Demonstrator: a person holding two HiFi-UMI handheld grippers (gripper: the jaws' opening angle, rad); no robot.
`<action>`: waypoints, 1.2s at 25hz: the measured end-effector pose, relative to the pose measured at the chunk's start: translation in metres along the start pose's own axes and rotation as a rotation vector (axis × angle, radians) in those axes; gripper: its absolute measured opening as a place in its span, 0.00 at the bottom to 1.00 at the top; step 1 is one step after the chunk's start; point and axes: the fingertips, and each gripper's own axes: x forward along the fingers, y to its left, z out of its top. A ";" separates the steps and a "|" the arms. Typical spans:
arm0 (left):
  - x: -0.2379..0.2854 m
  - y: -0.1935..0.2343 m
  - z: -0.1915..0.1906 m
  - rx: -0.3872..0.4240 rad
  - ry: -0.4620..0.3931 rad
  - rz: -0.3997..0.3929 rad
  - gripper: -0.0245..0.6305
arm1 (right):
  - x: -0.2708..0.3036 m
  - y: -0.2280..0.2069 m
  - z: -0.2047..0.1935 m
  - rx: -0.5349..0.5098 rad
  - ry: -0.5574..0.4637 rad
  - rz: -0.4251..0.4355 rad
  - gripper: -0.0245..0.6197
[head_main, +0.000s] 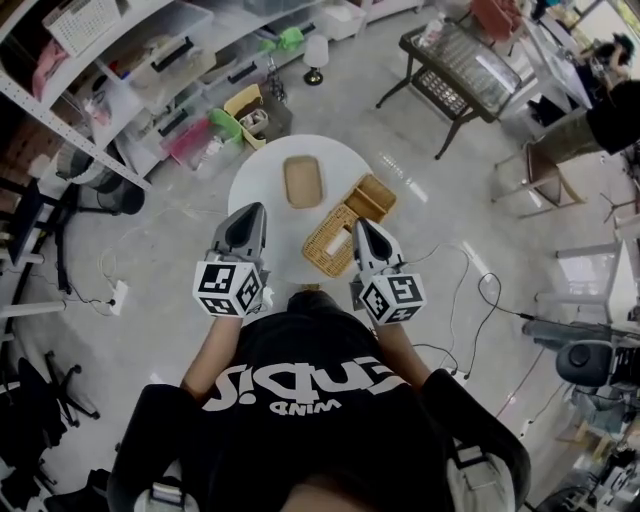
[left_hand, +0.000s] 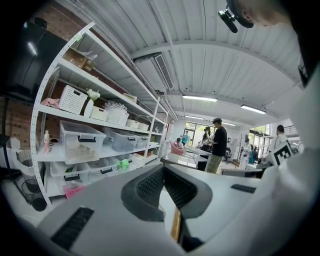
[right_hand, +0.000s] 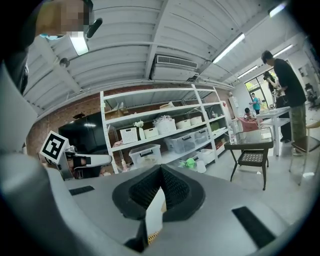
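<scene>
1. Head view shows us holding both grippers over the near edge of the round white table (head_main: 262, 175).
2. Our left gripper (head_main: 256, 212) has its jaws pressed together on nothing.
3. Our right gripper (head_main: 358, 224) is likewise closed and empty, nearest the wicker basket (head_main: 325, 245).
4. A wooden tray (head_main: 303, 181) lies farther back on the table.

**Round table: contents and surroundings**

Round table (head_main: 250, 195): wooden tray (head_main: 303, 182) at far centre. Small wicker basket (head_main: 370, 197) to its right. Large wicker basket (head_main: 328, 240) nearer, just beside the small one. Shelving rack (head_main: 150, 70) behind left, glass-topped table (head_main: 460, 65) behind right.
</scene>
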 end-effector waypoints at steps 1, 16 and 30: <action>0.005 0.002 0.002 -0.005 -0.002 0.008 0.04 | 0.005 -0.003 0.003 -0.002 0.002 0.008 0.04; 0.053 0.022 0.015 0.023 0.039 -0.054 0.04 | 0.048 -0.019 0.019 0.011 -0.021 -0.044 0.03; 0.084 0.038 -0.001 0.015 0.096 -0.139 0.14 | 0.062 -0.025 0.023 0.029 -0.045 -0.107 0.04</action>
